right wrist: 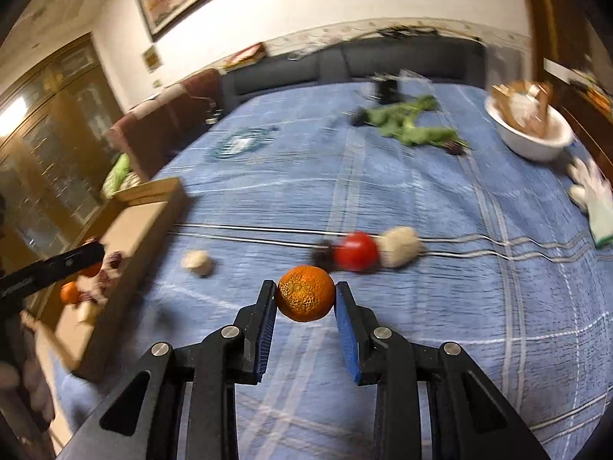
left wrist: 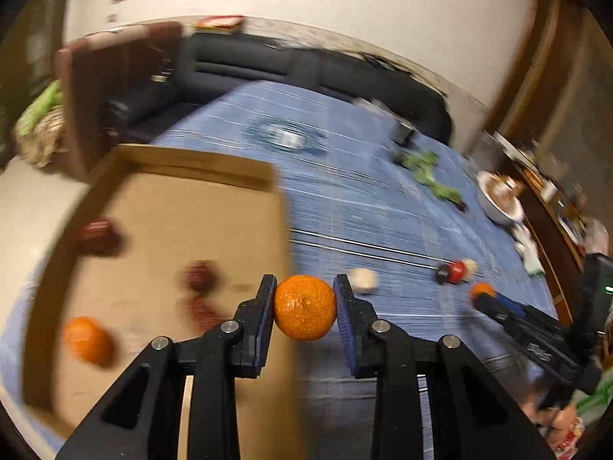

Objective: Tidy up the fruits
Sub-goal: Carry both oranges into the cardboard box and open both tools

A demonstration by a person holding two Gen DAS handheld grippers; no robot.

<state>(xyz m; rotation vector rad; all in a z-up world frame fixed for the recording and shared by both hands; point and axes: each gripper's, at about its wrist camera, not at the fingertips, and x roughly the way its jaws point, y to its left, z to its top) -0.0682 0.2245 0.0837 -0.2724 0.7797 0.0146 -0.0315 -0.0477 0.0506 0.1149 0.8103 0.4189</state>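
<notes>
**Both grippers holding 1 orange each over the blue cloth**

Left gripper (left wrist: 305,308): its 2 blue-padded fingers (left wrist: 264,326) are clamping a smooth orange (left wrist: 305,308) from both sides, and the fruit is sitting right at the fingertips. The orange is hanging above the edge where the cardboard box (left wrist: 199,176) is meeting the blue checked tablecloth (left wrist: 364,199).

Right gripper (right wrist: 305,299): its jaws are pinching a rough-skinned orange (right wrist: 305,293) between the pads, and the fruit is hanging above the cloth, nearer the camera than the loose items.

Box contents, left wrist view (blurred): 1 orange fruit (left wrist: 89,340) is lying in the near left corner, and 2 dark red fruits are lying further in, one (left wrist: 99,234) toward the left wall and one (left wrist: 200,276) nearer the middle. I cannot tell their kind.

Lying on the cloth, right wrist view: 1 red round fruit (right wrist: 355,251) is touching a dark item (right wrist: 322,256) on its left and a pale round item (right wrist: 400,247) on its right. A second pale round item (right wrist: 197,262) is lying apart, between that group and the box. Green leaves (right wrist: 413,126) are lying further back, with a white bowl (right wrist: 530,140) at the right edge and a white glove (right wrist: 592,195) near it.

Each gripper is showing in the other's view, at the frame edge.
</notes>
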